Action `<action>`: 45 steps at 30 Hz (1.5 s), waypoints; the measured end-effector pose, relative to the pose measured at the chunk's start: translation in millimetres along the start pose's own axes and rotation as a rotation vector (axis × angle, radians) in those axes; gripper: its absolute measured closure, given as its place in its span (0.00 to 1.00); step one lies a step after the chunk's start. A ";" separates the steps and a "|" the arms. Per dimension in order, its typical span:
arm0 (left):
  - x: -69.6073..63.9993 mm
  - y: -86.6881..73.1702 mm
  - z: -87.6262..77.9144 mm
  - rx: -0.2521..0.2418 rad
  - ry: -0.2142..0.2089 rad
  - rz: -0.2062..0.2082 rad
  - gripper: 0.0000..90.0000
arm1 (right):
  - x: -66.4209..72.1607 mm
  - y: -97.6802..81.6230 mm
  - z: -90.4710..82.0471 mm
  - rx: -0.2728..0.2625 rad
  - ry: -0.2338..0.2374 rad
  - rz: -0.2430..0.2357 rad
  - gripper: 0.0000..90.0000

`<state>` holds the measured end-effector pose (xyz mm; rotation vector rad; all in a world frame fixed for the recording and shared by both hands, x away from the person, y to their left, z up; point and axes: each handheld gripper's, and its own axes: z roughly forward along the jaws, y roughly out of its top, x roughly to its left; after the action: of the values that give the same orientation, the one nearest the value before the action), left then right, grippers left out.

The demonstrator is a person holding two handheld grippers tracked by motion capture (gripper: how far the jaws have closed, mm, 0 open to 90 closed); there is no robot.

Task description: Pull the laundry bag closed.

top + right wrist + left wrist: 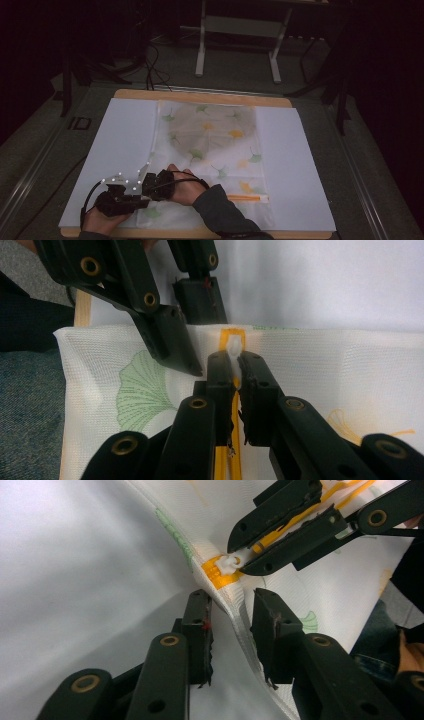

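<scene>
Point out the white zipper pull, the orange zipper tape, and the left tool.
White zipper pull (234, 347): right gripper view, on its tab between the right tool's jaw tips.
Orange zipper tape (218, 572): left gripper view, on the tape's end at the bag's edge.
Left tool (232, 617): left gripper view, midway between its fingertips.

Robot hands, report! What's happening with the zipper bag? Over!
Right gripper shut on white zipper pull. Left gripper open, straddling bag edge. Nothing in the way.

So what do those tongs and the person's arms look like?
Both tongs, left and right, are black, built from flat bars joined with brass-ringed pivots, ending in blocky pads. The left one carries a grey plate with white dots, and a black cable loops from it. A dark grey sleeve covers the right arm.
</scene>
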<state>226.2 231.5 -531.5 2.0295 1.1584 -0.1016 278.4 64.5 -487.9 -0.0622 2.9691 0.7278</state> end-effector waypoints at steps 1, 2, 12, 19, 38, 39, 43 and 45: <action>0.1 0.2 0.7 0.000 -0.005 -0.003 0.79 | 0.0 0.0 -0.4 0.000 0.000 0.001 0.94; 0.2 0.3 1.2 0.001 -0.008 -0.002 0.81 | 0.2 -0.4 -0.4 0.006 0.002 0.001 0.94; -2.2 0.6 2.8 0.010 -0.001 0.009 0.96 | -0.7 -7.6 4.1 0.024 0.006 0.011 0.94; -3.1 0.6 3.0 0.002 -0.002 0.014 0.98 | -1.2 -10.2 7.4 0.020 0.012 0.017 0.94; -4.6 1.4 1.0 -0.013 0.006 0.017 0.99 | 0.1 -18.9 16.3 0.026 0.004 0.043 0.94; -4.6 1.5 0.9 -0.014 0.006 0.017 0.99 | 0.2 -19.1 16.2 0.027 0.000 0.041 0.94; -3.9 1.2 -0.2 -0.023 -0.001 0.013 0.99 | 1.1 -18.9 15.7 0.035 -0.005 0.035 0.94; -3.0 1.0 -1.1 -0.028 -0.005 0.013 0.99 | 1.0 -19.8 15.3 0.038 -0.006 0.035 0.94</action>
<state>224.9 229.9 -528.9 2.0105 1.1377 -0.0837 279.7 54.0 -510.6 -0.0050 2.9843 0.6740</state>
